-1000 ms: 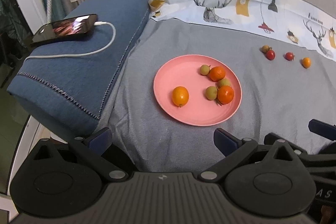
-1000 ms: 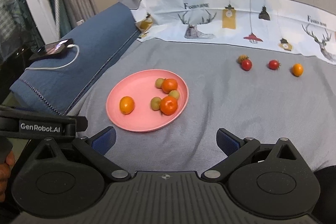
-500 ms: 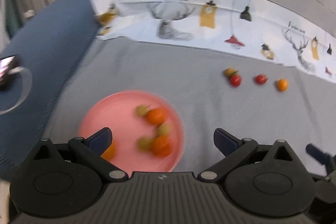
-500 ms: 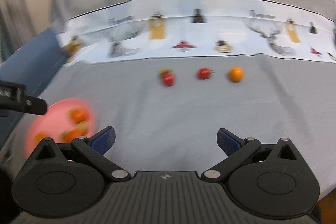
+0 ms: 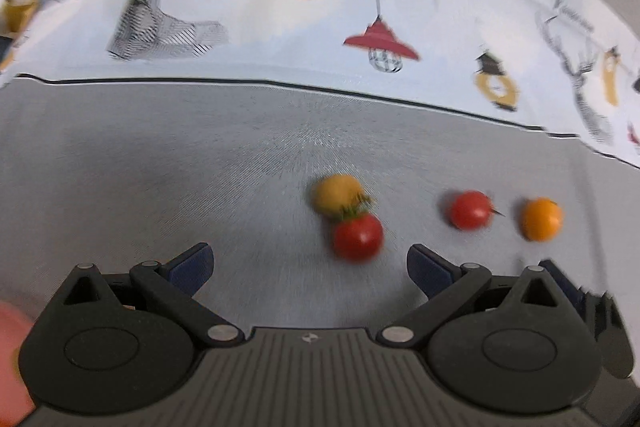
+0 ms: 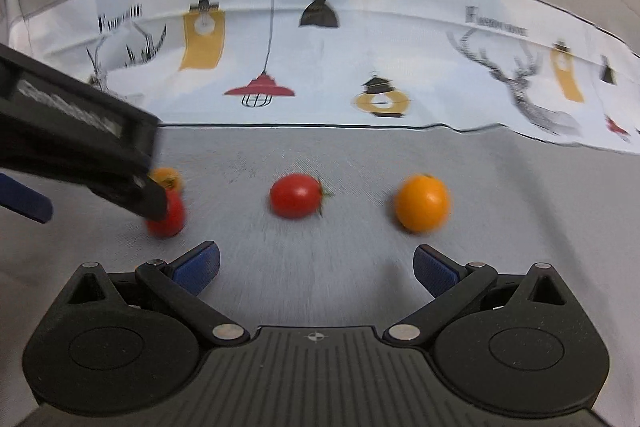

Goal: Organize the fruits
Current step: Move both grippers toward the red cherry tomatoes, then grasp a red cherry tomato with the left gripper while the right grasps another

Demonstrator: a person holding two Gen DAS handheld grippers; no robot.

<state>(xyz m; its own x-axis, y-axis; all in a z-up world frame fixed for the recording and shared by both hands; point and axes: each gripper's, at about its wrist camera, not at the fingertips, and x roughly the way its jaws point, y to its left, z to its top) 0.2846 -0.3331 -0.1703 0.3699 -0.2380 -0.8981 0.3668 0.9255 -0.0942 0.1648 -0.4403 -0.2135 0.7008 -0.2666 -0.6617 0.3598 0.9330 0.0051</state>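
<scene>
Four small fruits lie in a row on the grey bedsheet [image 5: 160, 167]. In the left wrist view, a red tomato [image 5: 357, 235] touches a yellow-orange fruit [image 5: 335, 194] behind it, just ahead of my open left gripper [image 5: 308, 261]. Further right sit a second red tomato [image 5: 470, 209] and an orange fruit [image 5: 541, 219]. The right wrist view shows my open right gripper [image 6: 316, 263] facing the middle tomato [image 6: 296, 195], the orange fruit [image 6: 422, 202] to its right. The left tomato [image 6: 170, 215] and yellow-orange fruit [image 6: 168, 177] are partly hidden by the left gripper's body [image 6: 76, 139].
A white patterned band [image 6: 360, 67] with lamps and deer runs across the bedding behind the fruits. A sliver of pink plate [image 5: 10, 355] shows at the lower left edge of the left wrist view. The right gripper's finger [image 5: 560, 279] pokes in at lower right.
Both grippers have swung right and forward, away from the pink plate and up close to the row of loose fruits. Both stay open.
</scene>
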